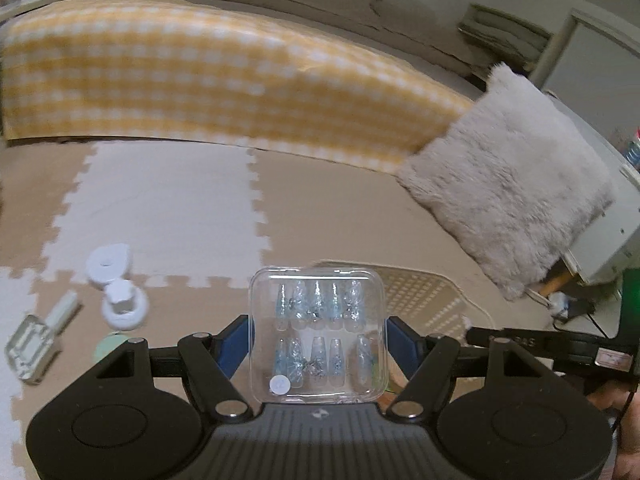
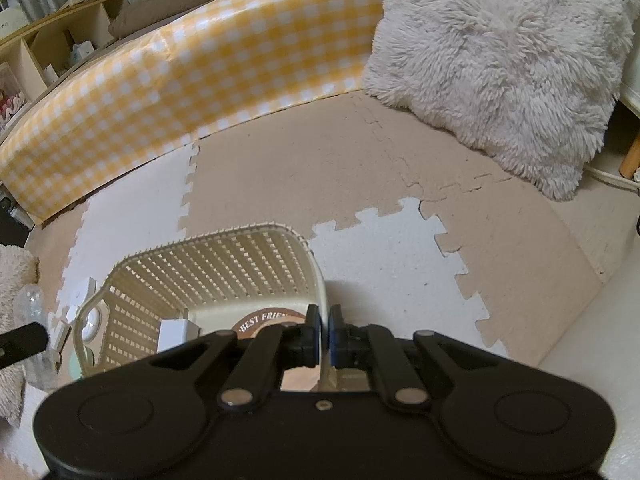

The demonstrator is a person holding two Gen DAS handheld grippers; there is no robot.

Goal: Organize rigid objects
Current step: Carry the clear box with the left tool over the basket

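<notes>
A clear plastic box of blue press-on nails [image 1: 316, 308] sits between the blue pads of my left gripper [image 1: 318, 344], which is shut on its two sides and holds it above the floor mat. Behind the box lies the cream lattice basket [image 1: 424, 296]. In the right wrist view my right gripper [image 2: 327, 324] is shut on the right wall of that basket [image 2: 208, 244]. Inside the basket are a white box [image 2: 174, 334] and a brown round item lettered "BEST FRIEND" [image 2: 266, 322].
On the foam puzzle mat to the left lie two white round pieces [image 1: 110, 264] [image 1: 124, 304], a pale stick [image 1: 62, 312] and a small greenish case [image 1: 30, 344]. A fluffy cushion [image 1: 512, 200] leans at the right, against a yellow checked pad [image 1: 200, 80]. A clear bottle [image 2: 30, 300] lies left of the basket.
</notes>
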